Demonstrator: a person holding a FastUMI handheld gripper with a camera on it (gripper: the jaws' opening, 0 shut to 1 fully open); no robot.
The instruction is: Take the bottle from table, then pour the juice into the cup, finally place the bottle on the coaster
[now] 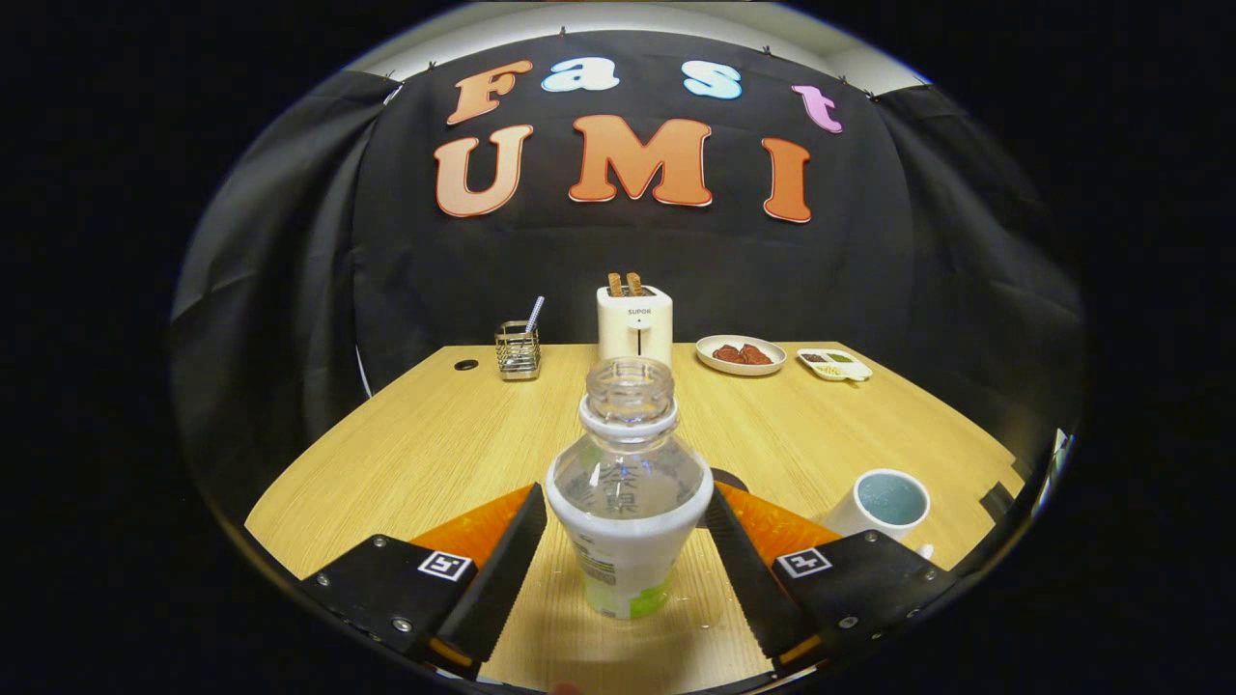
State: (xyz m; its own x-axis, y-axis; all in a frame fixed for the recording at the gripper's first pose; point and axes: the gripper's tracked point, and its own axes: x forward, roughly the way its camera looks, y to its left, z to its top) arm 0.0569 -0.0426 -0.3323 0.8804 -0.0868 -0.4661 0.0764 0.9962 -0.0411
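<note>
Standing upright on the wooden table (435,454), the uncapped clear bottle (629,487) sits between the fingers of the gripper (626,516), whose tips flank its shoulder on both sides; whether both press on it cannot be told. The white cup (884,507) stands to the right, near the right finger. Beyond are a toaster (634,323), a plate (741,355) and a wire holder (518,349).
</note>
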